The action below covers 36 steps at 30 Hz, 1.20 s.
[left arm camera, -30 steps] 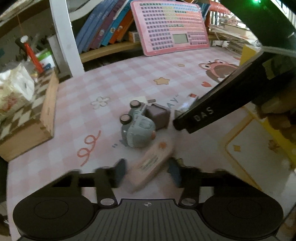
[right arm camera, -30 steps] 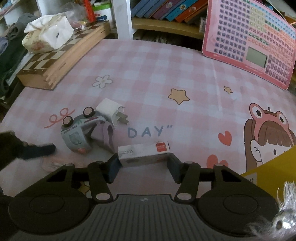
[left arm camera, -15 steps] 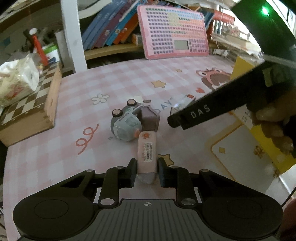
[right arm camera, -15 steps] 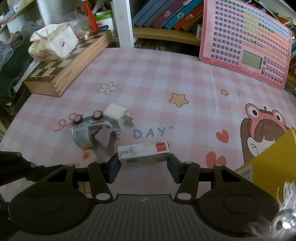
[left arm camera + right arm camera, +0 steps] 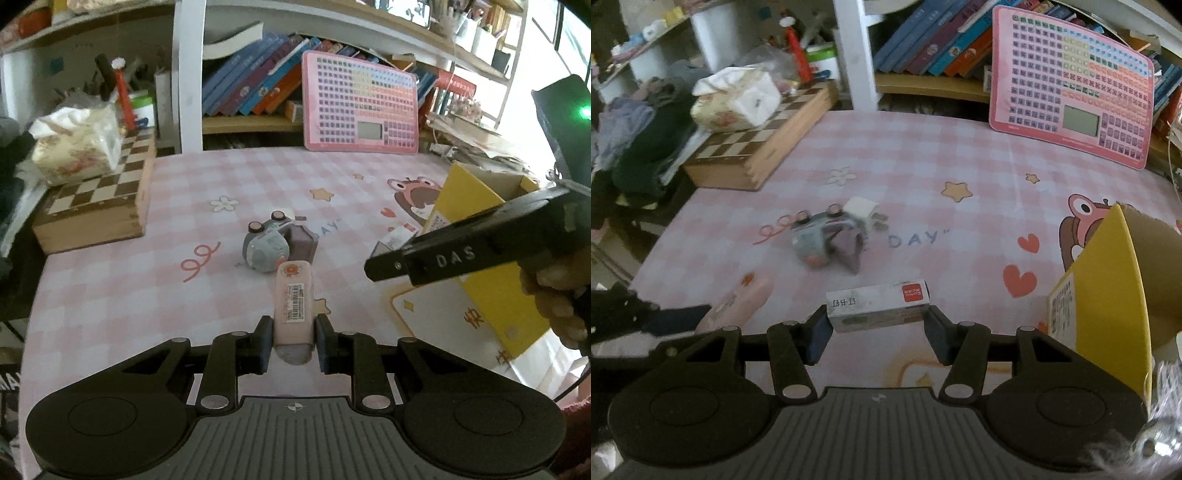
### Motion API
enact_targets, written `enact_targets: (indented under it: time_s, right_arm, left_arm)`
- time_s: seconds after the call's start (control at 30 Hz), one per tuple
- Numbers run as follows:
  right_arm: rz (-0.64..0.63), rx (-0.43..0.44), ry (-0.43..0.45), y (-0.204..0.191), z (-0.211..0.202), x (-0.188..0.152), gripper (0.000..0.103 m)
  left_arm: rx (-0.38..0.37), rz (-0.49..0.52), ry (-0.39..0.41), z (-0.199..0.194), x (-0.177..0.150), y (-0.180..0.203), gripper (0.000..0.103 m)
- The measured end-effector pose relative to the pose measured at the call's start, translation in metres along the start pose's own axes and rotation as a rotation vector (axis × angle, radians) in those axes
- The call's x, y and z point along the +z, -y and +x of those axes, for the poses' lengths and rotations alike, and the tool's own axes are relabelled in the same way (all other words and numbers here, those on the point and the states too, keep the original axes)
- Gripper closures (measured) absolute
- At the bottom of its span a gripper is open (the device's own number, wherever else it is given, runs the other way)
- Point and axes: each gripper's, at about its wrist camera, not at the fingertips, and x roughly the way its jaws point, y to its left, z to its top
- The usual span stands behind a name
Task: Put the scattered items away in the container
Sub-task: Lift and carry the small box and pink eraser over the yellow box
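Both grippers now lifted: left gripper clamps the pink case, right gripper grips the staple box, nearing the yellow container at right of frame.

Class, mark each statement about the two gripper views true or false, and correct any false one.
1. The left gripper is shut on the pink case. True.
2. The right gripper holds the toy car. False: it holds the white box; the toy car lies on the mat.
3. The tissue pack rests on the chessboard box. True.
4. The yellow container stands at the left edge of the right wrist view. False: it is at the right edge.
5. The white charger is already inside the container. False: it lies on the mat beside the toy car.
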Motion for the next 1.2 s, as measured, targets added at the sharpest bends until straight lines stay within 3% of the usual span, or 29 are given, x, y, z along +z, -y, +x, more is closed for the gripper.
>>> enact_targets:
  time_s: [0.47, 0.83, 1.2]
  right_arm:
    - [-0.007, 0.024, 0.061, -0.023, -0.061, -0.038, 0.051]
    - [-0.002, -0.009, 0.101, -0.029, -0.118, -0.082, 0.051]
    - [0.073, -0.044, 0.11, -0.031, -0.152, -0.129, 0.051]
  left_arm:
    - [0.011, 0.037, 0.08, -0.069, -0.021, 0.013, 0.081]
    - [-0.073, -0.004, 0.129, -0.118, -0.034, 0.029, 0.081]
    - [-0.158, -0.011, 0.125, -0.145, -0.048, 0.046, 0.081]
